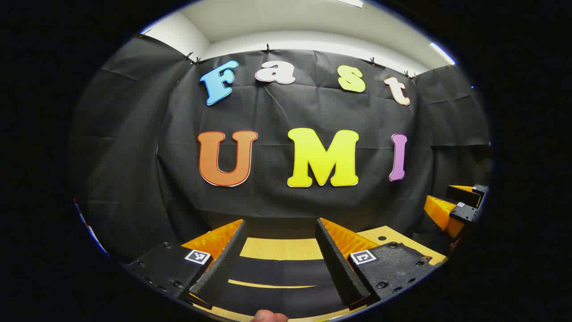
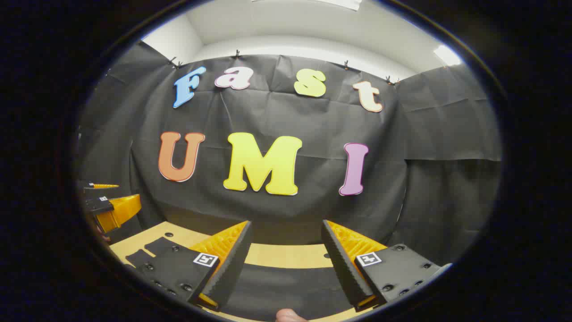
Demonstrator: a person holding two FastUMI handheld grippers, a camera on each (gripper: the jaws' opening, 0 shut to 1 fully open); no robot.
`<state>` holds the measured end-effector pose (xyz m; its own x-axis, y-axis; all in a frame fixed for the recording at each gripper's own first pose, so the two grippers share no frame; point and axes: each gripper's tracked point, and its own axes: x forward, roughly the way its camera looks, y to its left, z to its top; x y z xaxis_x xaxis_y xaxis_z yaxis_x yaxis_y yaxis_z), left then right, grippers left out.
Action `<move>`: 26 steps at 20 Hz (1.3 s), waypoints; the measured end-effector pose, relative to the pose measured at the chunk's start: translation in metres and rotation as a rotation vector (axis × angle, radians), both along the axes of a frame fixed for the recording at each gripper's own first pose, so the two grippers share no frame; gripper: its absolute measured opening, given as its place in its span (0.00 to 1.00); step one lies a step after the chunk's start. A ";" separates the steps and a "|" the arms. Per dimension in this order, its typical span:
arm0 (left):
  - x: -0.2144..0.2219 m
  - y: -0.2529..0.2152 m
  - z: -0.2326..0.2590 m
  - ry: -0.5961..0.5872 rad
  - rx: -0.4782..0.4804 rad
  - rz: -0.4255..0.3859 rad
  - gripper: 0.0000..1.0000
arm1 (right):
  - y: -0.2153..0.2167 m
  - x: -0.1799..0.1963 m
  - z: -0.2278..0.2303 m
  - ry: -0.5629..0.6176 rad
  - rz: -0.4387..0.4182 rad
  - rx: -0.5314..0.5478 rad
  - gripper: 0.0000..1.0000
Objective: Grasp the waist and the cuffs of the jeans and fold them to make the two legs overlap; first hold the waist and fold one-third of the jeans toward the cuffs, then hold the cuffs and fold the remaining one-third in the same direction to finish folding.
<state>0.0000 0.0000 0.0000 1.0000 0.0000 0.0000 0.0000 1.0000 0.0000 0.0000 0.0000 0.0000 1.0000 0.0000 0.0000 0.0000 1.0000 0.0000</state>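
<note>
Fingertip of my hand (image 1: 269, 316) at the near edge, my left gripper (image 1: 279, 228) spread apart over dark jeans (image 1: 277, 273) on the wooden table (image 1: 279, 248), my right gripper (image 2: 286, 230) likewise apart above that cloth, holding nothing.

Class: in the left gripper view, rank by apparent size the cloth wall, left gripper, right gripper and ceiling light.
Cloth wall; left gripper; right gripper, smaller only through distance; ceiling light.

Left gripper (image 1: 280, 228): jaws apart, open table (image 1: 281, 248) at 12 o'clock, cloth wall (image 1: 277, 201) beyond. Right gripper (image 1: 460, 208) stands at 3 o'clock.
</note>
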 end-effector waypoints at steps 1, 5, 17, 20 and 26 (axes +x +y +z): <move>0.001 -0.001 0.000 0.003 -0.003 0.002 0.98 | -0.001 0.000 0.000 0.002 0.002 0.000 0.94; 0.000 -0.004 0.000 0.003 -0.004 0.006 1.00 | -0.005 0.001 -0.001 0.001 0.004 -0.002 0.94; 0.007 -0.006 -0.004 0.009 -0.004 0.006 0.98 | -0.019 0.007 -0.002 0.007 -0.012 0.016 0.94; 0.011 -0.003 -0.006 0.013 -0.001 0.009 0.98 | -0.028 0.015 -0.008 0.030 -0.017 0.033 0.94; 0.012 0.062 -0.052 0.123 -0.077 0.135 0.98 | -0.115 0.023 -0.054 0.157 -0.127 0.053 0.94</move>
<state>0.0117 0.0616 -0.0521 0.9834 0.1295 -0.1270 -0.1389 0.9880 -0.0681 0.0230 -0.1155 -0.0545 0.9796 -0.1224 -0.1597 0.1306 0.9905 0.0423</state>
